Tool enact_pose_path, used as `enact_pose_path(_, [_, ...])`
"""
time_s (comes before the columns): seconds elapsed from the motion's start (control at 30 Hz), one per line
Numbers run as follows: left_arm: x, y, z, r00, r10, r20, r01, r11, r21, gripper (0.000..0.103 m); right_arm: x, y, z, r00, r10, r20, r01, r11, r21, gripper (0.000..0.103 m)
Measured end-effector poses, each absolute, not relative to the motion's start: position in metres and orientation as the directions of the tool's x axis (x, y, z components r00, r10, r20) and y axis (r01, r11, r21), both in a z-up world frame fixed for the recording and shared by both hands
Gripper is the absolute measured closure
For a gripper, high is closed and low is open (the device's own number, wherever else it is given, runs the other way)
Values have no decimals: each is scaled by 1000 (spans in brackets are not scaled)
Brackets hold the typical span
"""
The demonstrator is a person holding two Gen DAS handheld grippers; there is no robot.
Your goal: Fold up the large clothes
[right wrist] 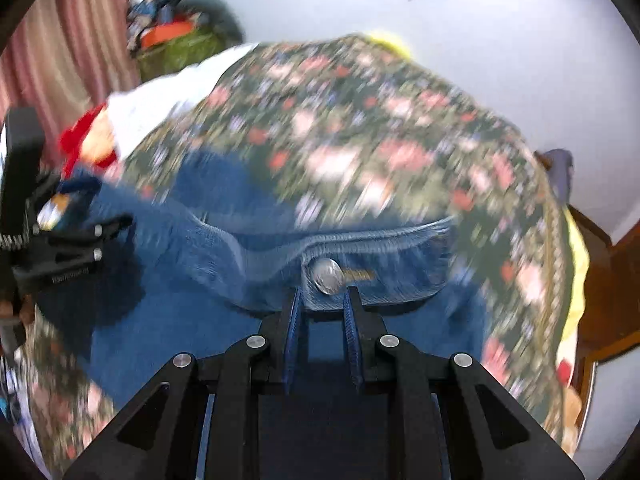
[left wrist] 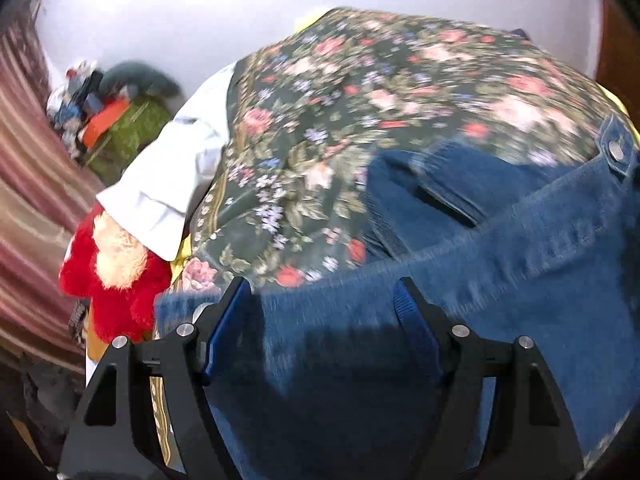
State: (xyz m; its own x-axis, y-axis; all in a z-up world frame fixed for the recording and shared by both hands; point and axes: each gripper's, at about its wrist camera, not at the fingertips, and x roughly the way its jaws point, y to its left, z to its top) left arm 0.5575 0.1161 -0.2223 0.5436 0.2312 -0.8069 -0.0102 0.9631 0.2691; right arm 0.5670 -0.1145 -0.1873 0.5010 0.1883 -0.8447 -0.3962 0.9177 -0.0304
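Blue jeans (left wrist: 480, 248) lie on a bed with a dark floral cover (left wrist: 360, 92). In the right wrist view the jeans (right wrist: 192, 280) show their waistband and a metal button (right wrist: 328, 276). My left gripper (left wrist: 320, 292) is open, its blue-padded fingers spread wide just above the denim. My right gripper (right wrist: 322, 296) has its fingers close together with a narrow gap, right at the waistband below the button; I cannot tell if cloth is pinched. The left gripper also shows in the right wrist view (right wrist: 80, 240), at the jeans' left side.
A white cloth (left wrist: 168, 184) and a red plush toy (left wrist: 116, 276) lie at the bed's left edge. A pile of clutter with a green bag (left wrist: 128, 128) stands by the white wall. Striped curtains (left wrist: 28, 184) hang at left. Wooden furniture (right wrist: 612, 280) is at right.
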Motion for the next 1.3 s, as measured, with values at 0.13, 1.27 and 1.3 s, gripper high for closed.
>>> enact_pose_path(0.13, [572, 142, -213, 526, 306, -794, -153, 952, 266, 28, 597, -125, -166, 543, 157, -825, -323, 946, -33, 86])
enact_pose_path(1.27, [415, 220, -241, 506, 179, -843, -50, 983, 179, 2, 491, -122, -227, 368, 130, -921, -542, 834, -99, 86])
enact_pose_path(1.3, [413, 222, -240, 506, 178, -844, -51, 983, 176, 2, 492, -135, -222, 371, 126, -920, -517, 851, -92, 86])
